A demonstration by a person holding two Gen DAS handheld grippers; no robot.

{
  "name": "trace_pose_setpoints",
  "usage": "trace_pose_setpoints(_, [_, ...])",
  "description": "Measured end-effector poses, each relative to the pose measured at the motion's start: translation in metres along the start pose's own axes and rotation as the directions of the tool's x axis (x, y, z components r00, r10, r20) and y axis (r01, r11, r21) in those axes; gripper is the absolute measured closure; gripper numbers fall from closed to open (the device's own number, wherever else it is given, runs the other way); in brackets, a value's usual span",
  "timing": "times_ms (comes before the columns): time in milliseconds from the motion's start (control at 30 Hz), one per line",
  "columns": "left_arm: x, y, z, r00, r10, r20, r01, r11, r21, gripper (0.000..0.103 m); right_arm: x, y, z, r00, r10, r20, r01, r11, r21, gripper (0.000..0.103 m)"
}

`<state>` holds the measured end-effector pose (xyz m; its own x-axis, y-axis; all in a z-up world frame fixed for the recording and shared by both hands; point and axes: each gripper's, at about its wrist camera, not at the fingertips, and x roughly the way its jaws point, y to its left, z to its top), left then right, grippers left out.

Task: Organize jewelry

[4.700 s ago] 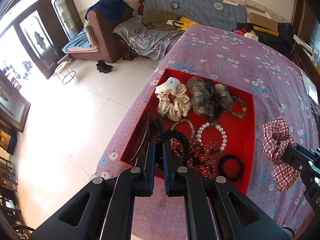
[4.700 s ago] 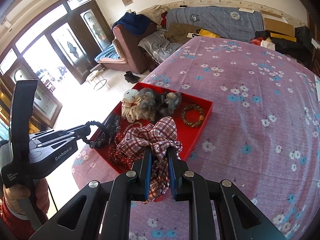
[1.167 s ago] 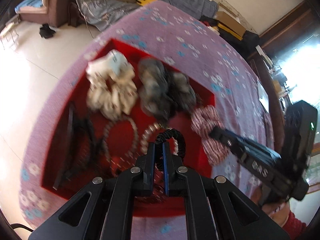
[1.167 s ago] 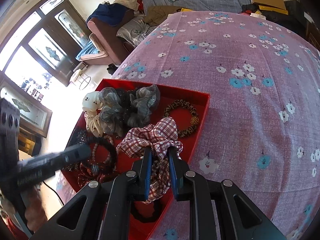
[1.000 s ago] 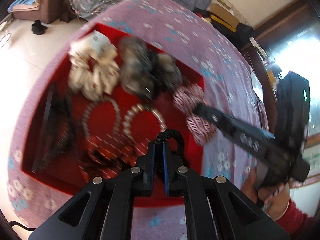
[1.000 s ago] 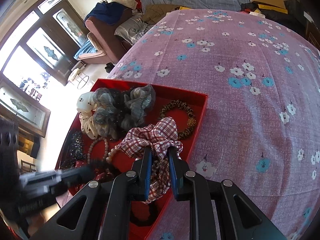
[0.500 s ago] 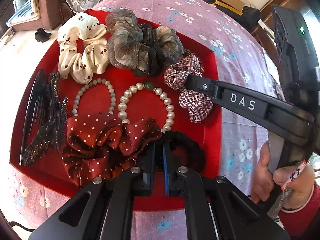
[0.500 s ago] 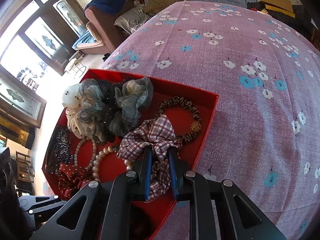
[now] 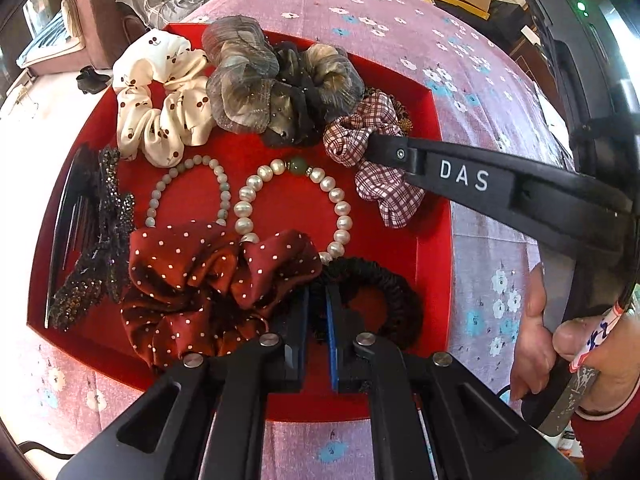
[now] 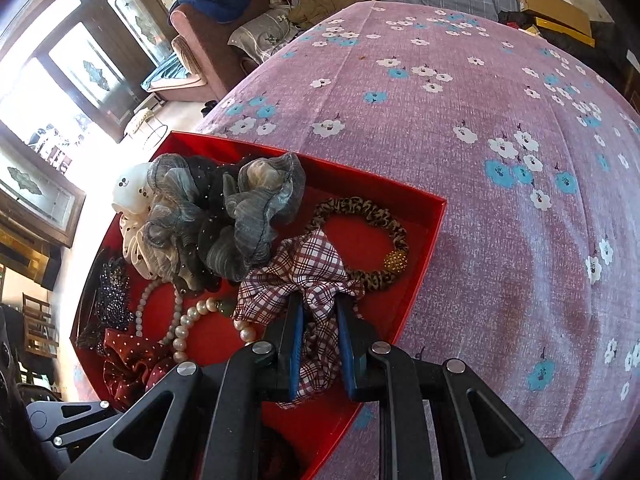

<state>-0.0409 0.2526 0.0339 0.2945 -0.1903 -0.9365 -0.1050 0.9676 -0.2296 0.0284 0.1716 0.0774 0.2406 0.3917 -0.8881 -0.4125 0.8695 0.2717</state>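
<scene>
Red tray [image 9: 434, 248] crowded; tablecloth [image 10: 500, 208] open.

1. Red tray [image 9: 434, 208]: smooth, matt.
2. Pearl bracelet [image 9: 294, 204], at its centre: glossy beads.
3. Dotted scrunchie [image 9: 200, 280], at 7 o'clock: satiny cloth.
4. Plaid scrunchie [image 10: 308, 276]: matt woven cloth.
5. Tablecloth [image 10: 500, 200]: coarse floral fabric.

Two close wrist views, both down onto red tray [image 9: 434, 208].

floral purple cloth [image 10: 500, 208] | sofa [image 10: 200, 32] | glass doors [image 10: 92, 68]
</scene>
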Motion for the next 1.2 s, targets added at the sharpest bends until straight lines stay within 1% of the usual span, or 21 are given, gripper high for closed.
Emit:
trace_pose_setpoints(67, [-0.002,0.001,-0.001,1.0,0.0,0.005,0.0,1.0,0.002,0.096,-0.001,0.0,-0.001,1.0,0.003,-0.001,-0.003,1.0,0.002,0.084])
trace_pose_setpoints(133, [-0.007,0.0,-0.003,1.0,0.005,0.013,-0.005,1.0,0.006,0.096,-0.004,0.0,-0.001,1.0,0.016,0.0,-0.016,1.0,0.007,0.08])
trace_pose_setpoints(200, [-0.012,-0.001,-0.003,1.0,0.008,0.021,-0.009,1.0,0.014,0.095,-0.007,0.002,-0.003,1.0,0.027,0.002,-0.027,1.0,0.009,0.069])
trace_pose_setpoints(300, [-0.019,-0.004,-0.005,0.999,0.013,0.031,-0.013,1.0,0.017,0.093,-0.012,0.005,-0.005,0.999,0.038,0.012,-0.038,0.999,0.0,0.06])
trace_pose_setpoints(433, [-0.029,-0.006,-0.009,0.999,0.015,0.042,-0.015,1.0,0.008,0.082,-0.021,0.009,-0.008,0.998,0.052,0.024,-0.052,0.999,-0.004,0.057])
trace_pose_setpoints(500, [-0.036,-0.007,-0.013,0.999,0.016,0.05,-0.016,1.0,0.006,0.078,-0.026,0.01,-0.01,0.998,0.06,0.031,-0.06,0.998,-0.008,0.056])
trace_pose_setpoints(567, [-0.041,-0.006,-0.016,0.998,0.02,0.057,-0.02,1.0,0.003,0.071,-0.031,0.013,-0.012,0.997,0.068,0.039,-0.067,0.998,-0.013,0.054])
trace_pose_setpoints(600, [-0.046,-0.007,-0.019,0.998,0.025,0.065,-0.025,1.0,0.001,0.069,-0.035,0.014,-0.014,0.997,0.071,0.044,-0.07,0.997,-0.014,0.052])
trace_pose_setpoints(667, [-0.052,-0.008,-0.024,0.997,0.035,0.075,-0.035,0.999,-0.003,0.063,-0.04,0.016,-0.015,0.995,0.082,0.052,-0.081,0.997,-0.016,0.051])
trace_pose_setpoints(767, [-0.062,-0.011,-0.031,0.994,0.054,0.09,-0.054,0.999,-0.009,0.057,-0.05,0.016,-0.018,0.992,0.105,0.071,-0.104,0.994,-0.013,0.049])
trace_pose_setpoints(967, [-0.081,-0.02,-0.048,0.986,0.104,0.131,-0.102,0.994,-0.024,0.051,-0.073,0.013,-0.03,0.985,0.136,0.107,-0.136,0.991,-0.007,0.047])
trace_pose_setpoints(1200, [-0.1,-0.035,-0.061,0.971,0.155,0.184,-0.147,0.988,-0.055,0.05,-0.103,0.0,-0.049,0.981,0.139,0.136,-0.14,0.99,-0.002,0.045])
